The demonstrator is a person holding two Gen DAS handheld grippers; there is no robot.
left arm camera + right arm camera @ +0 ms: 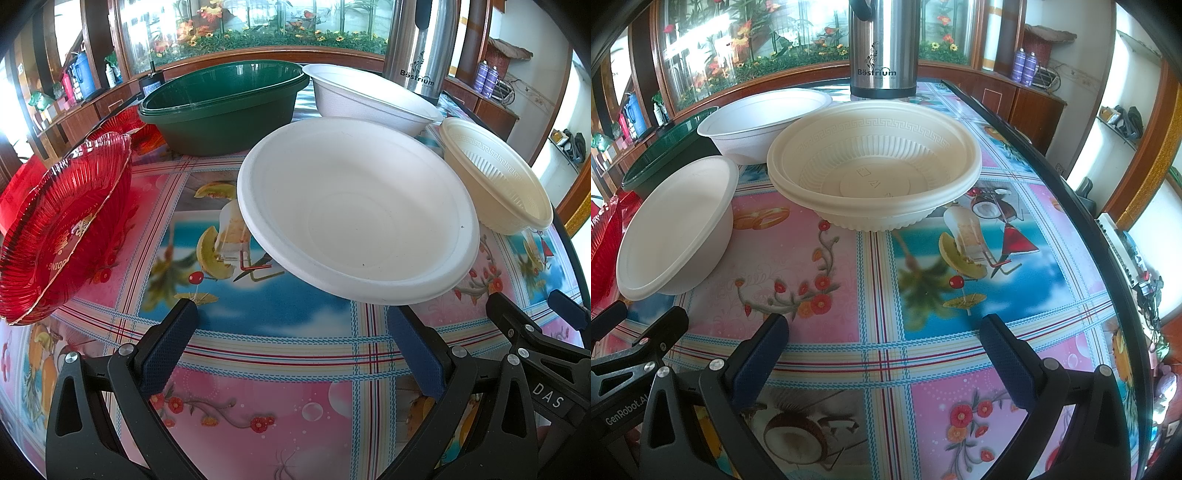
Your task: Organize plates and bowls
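White near bowl (354, 210) left of cream bowl (873, 162) is faced by left gripper (291, 343), jaws apart, empty. Right gripper (882, 350) likewise apart; near rim should be pinched squarely, lifted level.

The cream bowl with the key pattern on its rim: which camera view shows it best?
The right wrist view: the cream bowl sits central, its whole ribbed inside visible. The left wrist view shows it only at the right edge, squeezed.

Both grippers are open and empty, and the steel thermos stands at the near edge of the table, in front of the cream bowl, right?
Not quite. The steel thermos stands at the far end of the table, behind the cream bowl, as the right wrist view shows. The left gripper and the right gripper are indeed open and empty.
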